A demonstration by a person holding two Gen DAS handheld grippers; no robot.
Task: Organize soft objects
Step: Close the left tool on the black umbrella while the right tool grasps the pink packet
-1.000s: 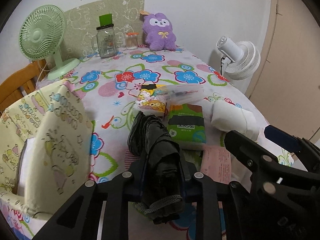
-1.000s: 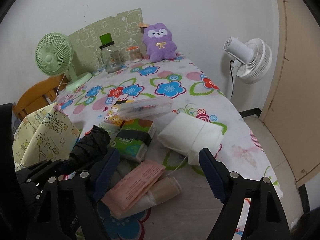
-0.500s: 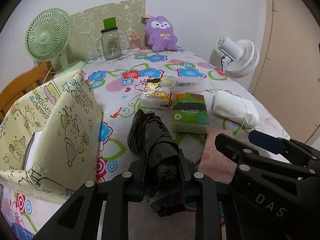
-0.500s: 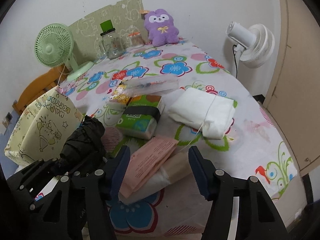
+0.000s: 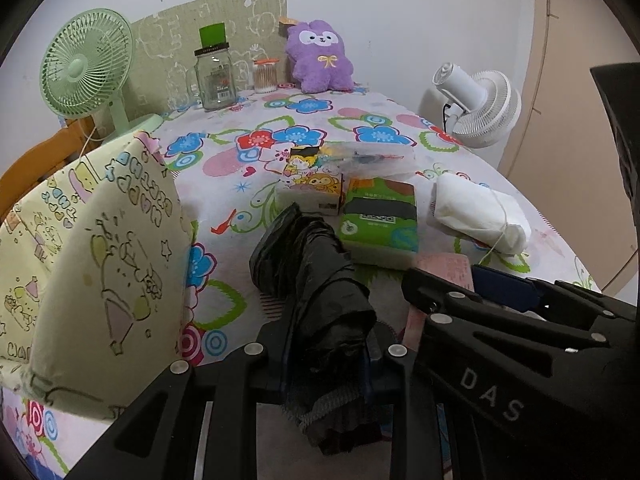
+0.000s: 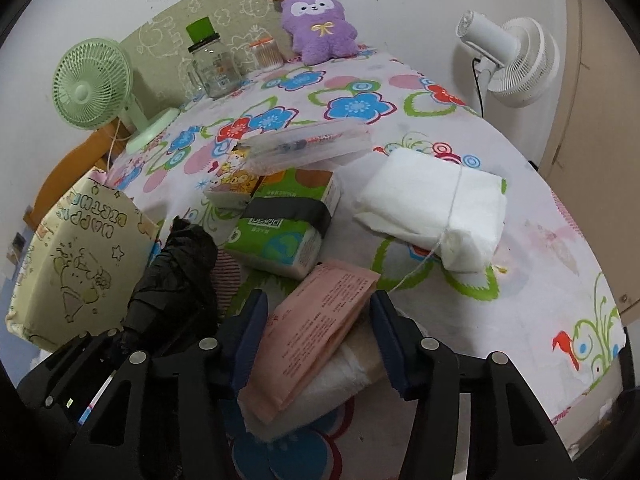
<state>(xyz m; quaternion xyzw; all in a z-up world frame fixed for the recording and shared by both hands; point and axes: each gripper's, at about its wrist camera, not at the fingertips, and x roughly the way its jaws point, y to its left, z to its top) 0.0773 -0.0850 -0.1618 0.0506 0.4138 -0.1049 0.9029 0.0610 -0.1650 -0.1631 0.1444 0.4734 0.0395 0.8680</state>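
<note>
Purple plush toy (image 5: 321, 57), floral tablecloth (image 5: 248, 184), seemingly black umbrella (image 5: 320, 280).

Not much readable tbh. The right gripper (image 5: 500, 292) body has "DAS" in pale caps, seen from the left wrist cam. The yellow gift bag (image 6: 86, 264) says "HAPPY" w/ a 2nd line under it that looks like "BIRTHDAY", upside down from the right wrist cam. Green tissue pack (image 6: 288, 220) has a QR code on a white label w/ a black band; the chars are too small to read. Pink packet (image 6: 320, 320) has fine print, illegible.
</note>
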